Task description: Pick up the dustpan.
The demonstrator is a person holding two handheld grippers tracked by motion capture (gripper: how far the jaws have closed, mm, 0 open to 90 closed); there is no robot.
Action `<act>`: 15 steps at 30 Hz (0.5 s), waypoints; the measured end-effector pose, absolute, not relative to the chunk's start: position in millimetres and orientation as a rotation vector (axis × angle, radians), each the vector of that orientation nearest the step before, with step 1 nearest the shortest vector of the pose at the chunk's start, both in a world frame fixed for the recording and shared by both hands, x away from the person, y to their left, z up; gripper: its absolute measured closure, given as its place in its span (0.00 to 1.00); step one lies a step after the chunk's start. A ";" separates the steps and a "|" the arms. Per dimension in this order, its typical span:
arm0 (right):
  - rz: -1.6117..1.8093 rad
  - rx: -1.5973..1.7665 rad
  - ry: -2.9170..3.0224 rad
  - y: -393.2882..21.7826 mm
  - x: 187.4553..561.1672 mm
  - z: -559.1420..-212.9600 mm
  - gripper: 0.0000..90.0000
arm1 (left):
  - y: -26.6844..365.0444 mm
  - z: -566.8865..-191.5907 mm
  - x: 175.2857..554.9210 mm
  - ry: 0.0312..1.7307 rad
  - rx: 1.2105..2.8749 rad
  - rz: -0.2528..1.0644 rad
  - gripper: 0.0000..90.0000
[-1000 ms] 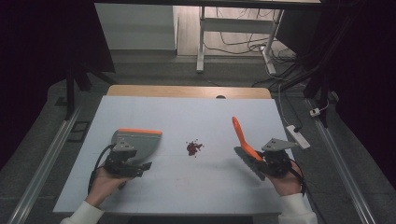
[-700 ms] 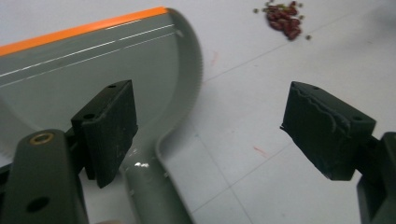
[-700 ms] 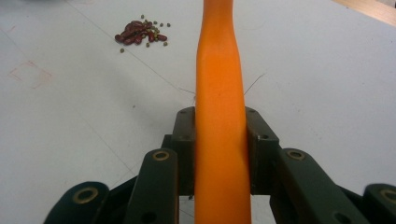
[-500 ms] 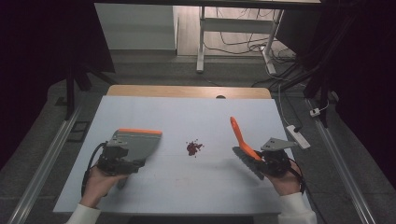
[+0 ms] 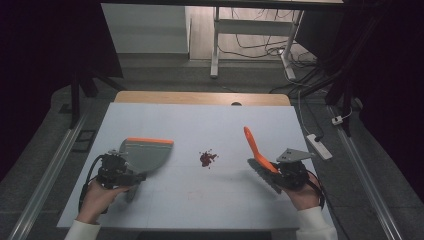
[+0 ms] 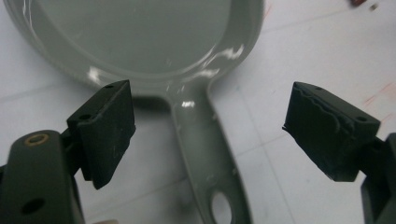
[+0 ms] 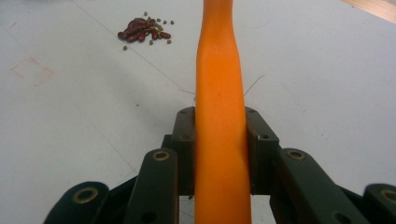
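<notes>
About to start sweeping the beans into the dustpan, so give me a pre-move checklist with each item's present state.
1. Brush handle clamped in the right gripper: ok, both pads press on it.
2. Left gripper gripping the dustpan: not ok, its jaws have just been opening and stand apart on either side of the handle, touching nothing.
3. Dustpan flat on the table: ok.
4. Beans gathered in one pile: ok, with a few strays beside it.
5. Path between bristles and beans free: ok.
6. Dustpan's orange lip facing the beans: cannot tell.
</notes>
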State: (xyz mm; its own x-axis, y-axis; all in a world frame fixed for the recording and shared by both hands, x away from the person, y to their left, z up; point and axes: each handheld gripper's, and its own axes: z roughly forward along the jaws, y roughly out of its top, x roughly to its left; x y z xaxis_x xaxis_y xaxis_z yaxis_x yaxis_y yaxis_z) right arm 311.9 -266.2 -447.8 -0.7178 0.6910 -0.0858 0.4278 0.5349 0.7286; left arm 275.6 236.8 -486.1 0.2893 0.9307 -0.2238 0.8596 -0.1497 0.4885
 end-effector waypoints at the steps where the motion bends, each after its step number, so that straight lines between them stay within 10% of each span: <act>1: 1.001 0.921 2.412 -266.6 311.7 -447.7 0.78 | 237.2 -487.6 275.5 1.604 2.037 0.164 0.18; 15: 0.998 0.930 2.403 -268.4 312.0 -447.2 0.78 | 233.5 -510.3 287.6 1.687 2.045 0.083 0.22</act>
